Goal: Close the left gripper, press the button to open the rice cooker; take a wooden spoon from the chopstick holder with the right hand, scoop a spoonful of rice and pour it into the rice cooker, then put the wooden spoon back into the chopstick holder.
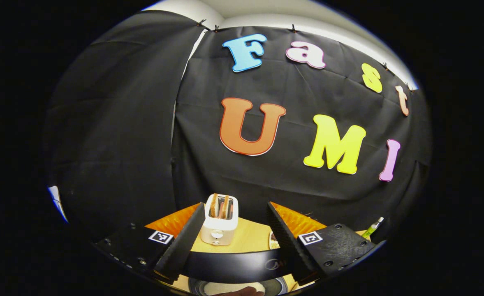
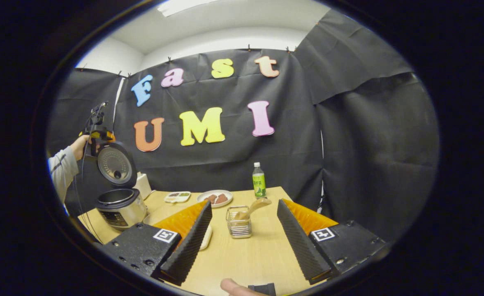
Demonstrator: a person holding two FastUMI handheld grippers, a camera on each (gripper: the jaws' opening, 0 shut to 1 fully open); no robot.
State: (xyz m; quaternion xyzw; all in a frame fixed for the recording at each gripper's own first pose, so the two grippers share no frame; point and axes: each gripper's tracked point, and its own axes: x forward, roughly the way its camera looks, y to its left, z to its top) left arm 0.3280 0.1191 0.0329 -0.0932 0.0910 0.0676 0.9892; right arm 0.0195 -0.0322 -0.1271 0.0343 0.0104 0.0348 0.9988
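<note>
We see the right gripper spread wide, with the chopstick holder and wooden spoon mid-table just ahead between its fingers. The rice cooker stands open at the table's left edge. The left gripper is also spread.

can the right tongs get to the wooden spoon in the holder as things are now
Probably yes. The right tongs are open and aimed at the chopstick holder, with bare table between them. The wooden spoon leans out of the top toward the right, and nothing stands in front of it.
</note>
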